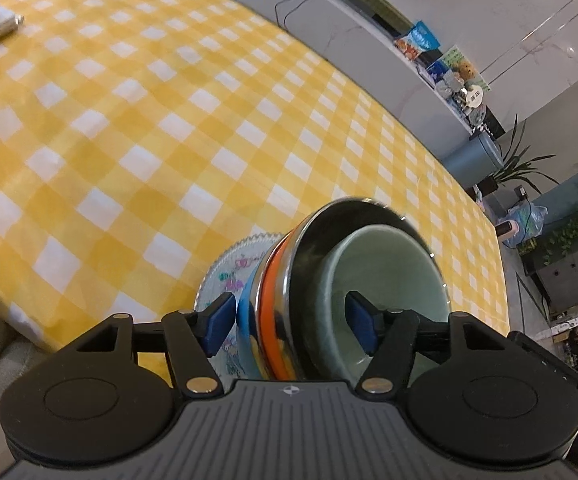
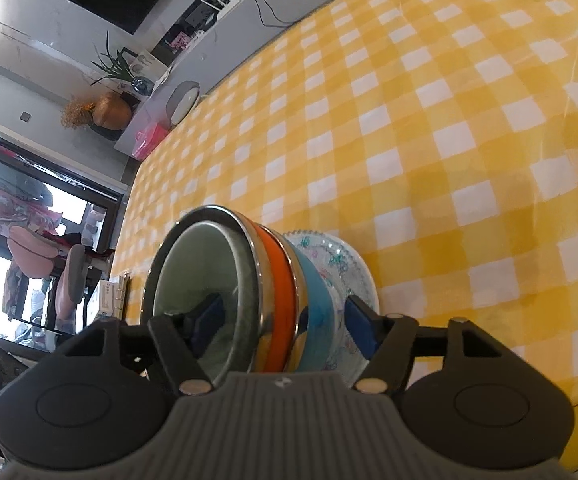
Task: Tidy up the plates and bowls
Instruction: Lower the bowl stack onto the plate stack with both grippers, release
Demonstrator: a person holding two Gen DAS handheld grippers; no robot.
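Yellow-and-white checked tablecloth (image 1: pixel 137 128), bearing one nested stack of bowls on a patterned plate, straddled by two hand-held grippers.

Stack, listed from the bottom: a glass plate (image 1: pixel 229 268) with a scalloped edge and a coloured floral print, laid on the cloth; a blue bowl (image 2: pixel 321 312); an orange-banded steel bowl (image 1: pixel 273 312); a pale green ceramic bowl (image 1: pixel 385 268) seated innermost. Left gripper (image 1: pixel 291 318): jaws are spread across the stack's rim, one blue pad outside over the plate, the other inside the green bowl, with a gap seen at each pad. Right gripper (image 2: pixel 285 322): spread likewise from the opposite side, one pad inside the green bowl, the other outside by the plate; nothing is pinched. Beyond the table edge a grey counter (image 1: pixel 369 28) with packets, and potted plants (image 1: pixel 525 160), are recorded.
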